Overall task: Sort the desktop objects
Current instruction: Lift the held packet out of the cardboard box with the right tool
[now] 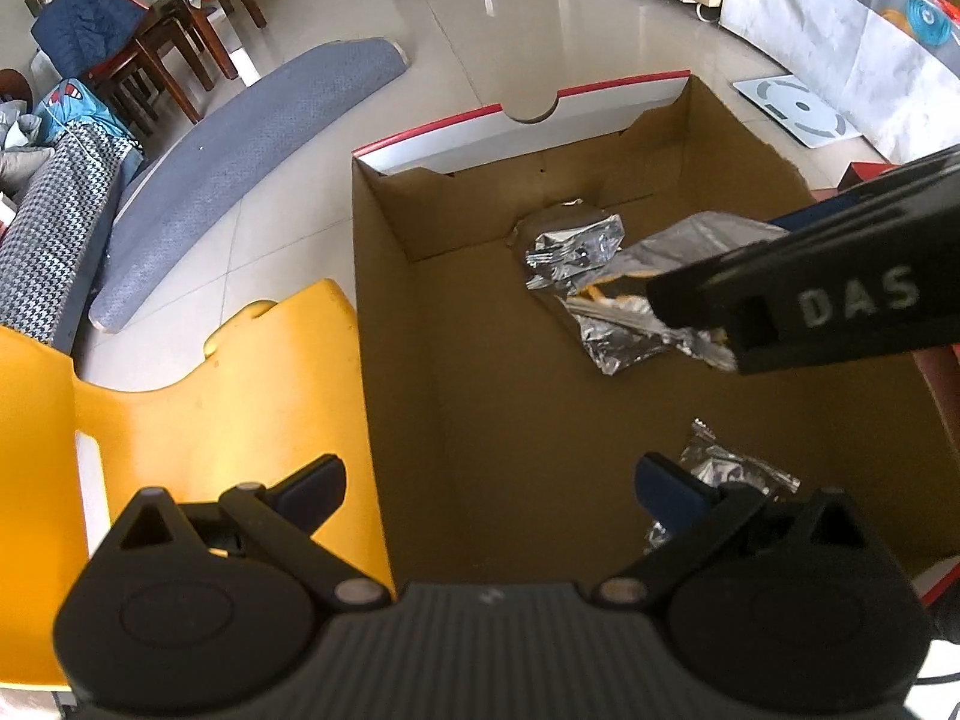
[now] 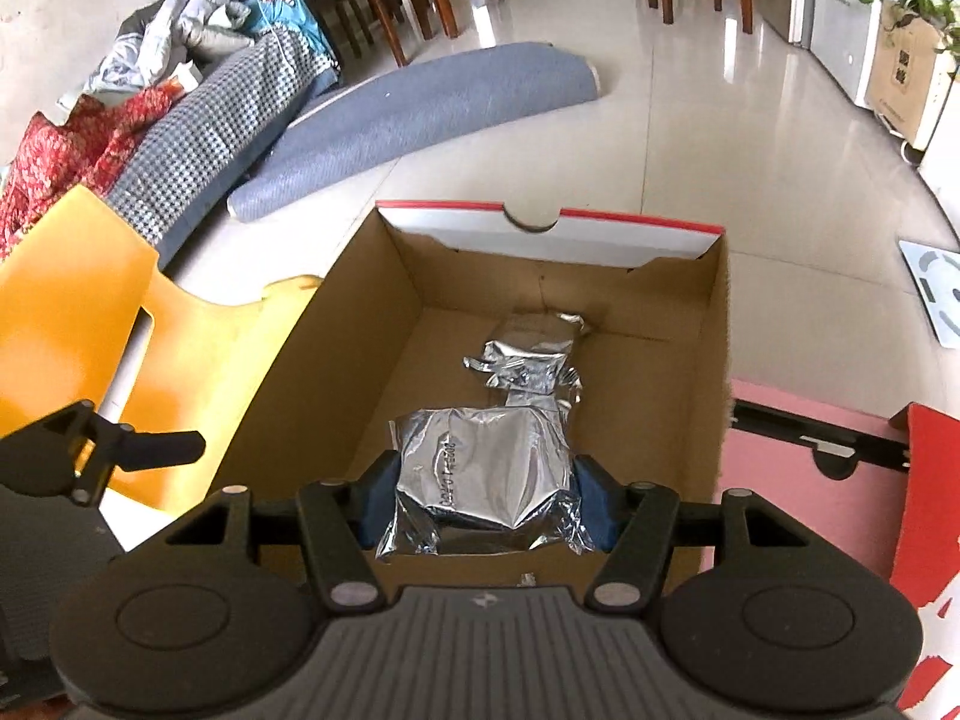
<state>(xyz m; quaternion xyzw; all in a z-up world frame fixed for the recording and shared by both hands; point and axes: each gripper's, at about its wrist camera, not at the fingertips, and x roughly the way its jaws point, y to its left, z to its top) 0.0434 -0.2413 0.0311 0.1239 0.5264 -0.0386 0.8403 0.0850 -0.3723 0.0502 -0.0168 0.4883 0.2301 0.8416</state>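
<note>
An open cardboard box with a red and white rim stands ahead in both views. A crumpled silver foil packet lies near its far wall, and a small foil sachet lies at its near right. My right gripper is shut on a silver foil packet and holds it above the box floor. Seen from the left wrist, the right gripper reaches in from the right with that foil packet. My left gripper is open over the box's near left wall, with nothing between its fingers.
A yellow plastic chair stands against the box's left side. A pink and red box lid lies to the right. A rolled blue mat, a checked cushion, wooden chairs and tiled floor lie beyond.
</note>
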